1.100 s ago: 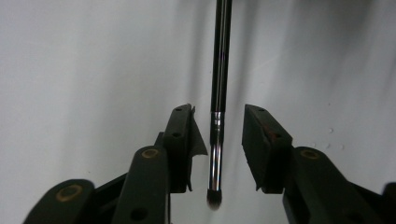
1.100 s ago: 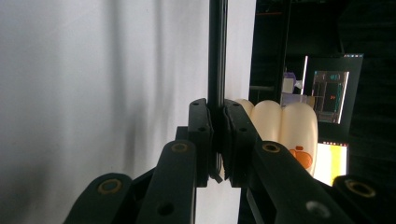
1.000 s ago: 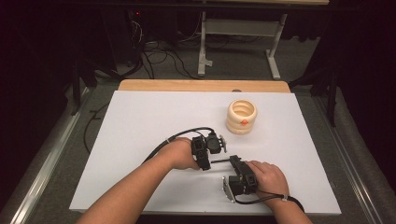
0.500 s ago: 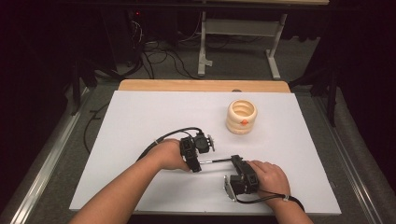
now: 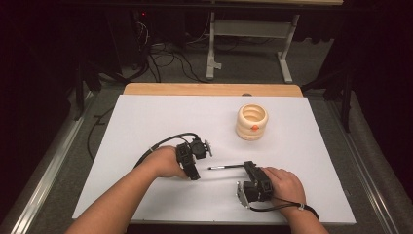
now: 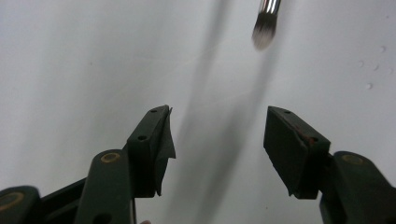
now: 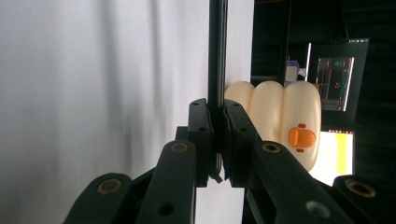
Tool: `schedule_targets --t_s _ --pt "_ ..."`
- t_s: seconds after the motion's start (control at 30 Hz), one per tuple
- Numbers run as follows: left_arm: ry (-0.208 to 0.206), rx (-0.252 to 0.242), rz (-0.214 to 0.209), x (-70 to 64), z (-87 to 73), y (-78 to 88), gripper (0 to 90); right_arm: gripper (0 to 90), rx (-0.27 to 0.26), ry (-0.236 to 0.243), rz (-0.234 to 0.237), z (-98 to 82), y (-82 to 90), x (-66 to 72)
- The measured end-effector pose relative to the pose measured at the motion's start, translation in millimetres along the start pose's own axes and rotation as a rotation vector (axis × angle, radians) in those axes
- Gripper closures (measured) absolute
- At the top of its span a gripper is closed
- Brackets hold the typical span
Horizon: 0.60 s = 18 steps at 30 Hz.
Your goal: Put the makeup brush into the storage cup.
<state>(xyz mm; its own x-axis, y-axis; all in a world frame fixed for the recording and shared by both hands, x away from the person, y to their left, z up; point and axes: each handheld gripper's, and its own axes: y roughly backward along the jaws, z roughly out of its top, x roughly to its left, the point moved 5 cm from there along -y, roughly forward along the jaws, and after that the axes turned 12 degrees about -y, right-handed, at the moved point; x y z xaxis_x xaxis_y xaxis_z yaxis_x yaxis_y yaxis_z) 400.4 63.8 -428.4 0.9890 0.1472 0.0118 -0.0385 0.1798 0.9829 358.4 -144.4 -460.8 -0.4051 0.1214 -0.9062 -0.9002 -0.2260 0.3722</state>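
A thin black brush lies level just above the white table, bristle tip pointing left. My right gripper is shut on its handle; in the right gripper view the jaws clamp the black handle. My left gripper stands just left of the tip. Its jaws have just been opening and hold nothing, with the bristle tip ahead of them. A cream ribbed cup with an orange mark stands upright at the back right, also behind the right jaws.
The white table top ends in a wooden strip at its far edge. Beyond it are dark floor, cables and a table frame. A metal rail runs along the left side.
My left gripper has drawn leftward off the brush's tip, and a gap now shows between them. The right gripper and the brush have stayed put.
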Motion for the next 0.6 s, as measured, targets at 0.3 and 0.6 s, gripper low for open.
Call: schedule_targets --t_s 0.3,0.6 --pt "0.059 0.003 -0.009 4.9 -19.0 -0.9 33.7 85.2 0.022 -0.035 0.002 -6.0 1.4 -1.6" --pt "0.115 0.014 -0.007 6.6 -33.1 -5.4 19.1 85.3 0.034 -0.055 -0.004 -11.3 2.5 -3.7"
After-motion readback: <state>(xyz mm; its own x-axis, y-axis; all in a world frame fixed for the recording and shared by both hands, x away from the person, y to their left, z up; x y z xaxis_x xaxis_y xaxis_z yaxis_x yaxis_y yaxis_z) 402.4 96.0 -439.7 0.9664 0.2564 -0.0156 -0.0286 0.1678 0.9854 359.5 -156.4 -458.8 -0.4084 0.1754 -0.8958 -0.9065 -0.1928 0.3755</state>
